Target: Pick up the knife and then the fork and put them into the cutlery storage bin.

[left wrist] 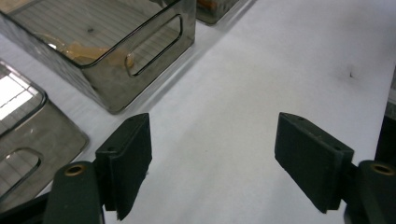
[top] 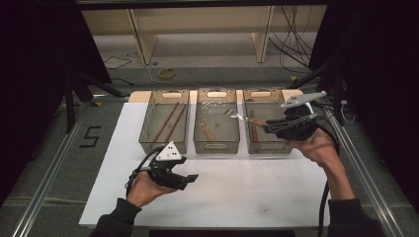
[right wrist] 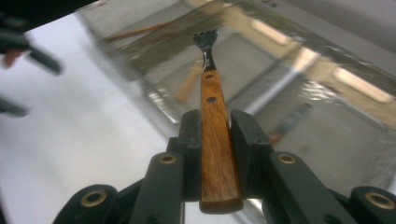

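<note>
we see a white sheet (top: 237,187) over a grey table, with three clear bins in a row at its far edge. at twelve o'clock beyond the table lie a pale floor, wooden shelf legs and loose cables (top: 291,39); dark curtains hang at nine and three. a "5" (top: 90,137) is marked at nine o'clock. our right gripper (right wrist: 215,130) clenches a wooden-handled fork (right wrist: 214,140), tines out, above the right bin (top: 267,143) at two o'clock. our left gripper (left wrist: 212,158) hovers over bare sheet at seven o'clock, its jaws spread wide with nothing between them, near the left bin (top: 163,143).
</note>
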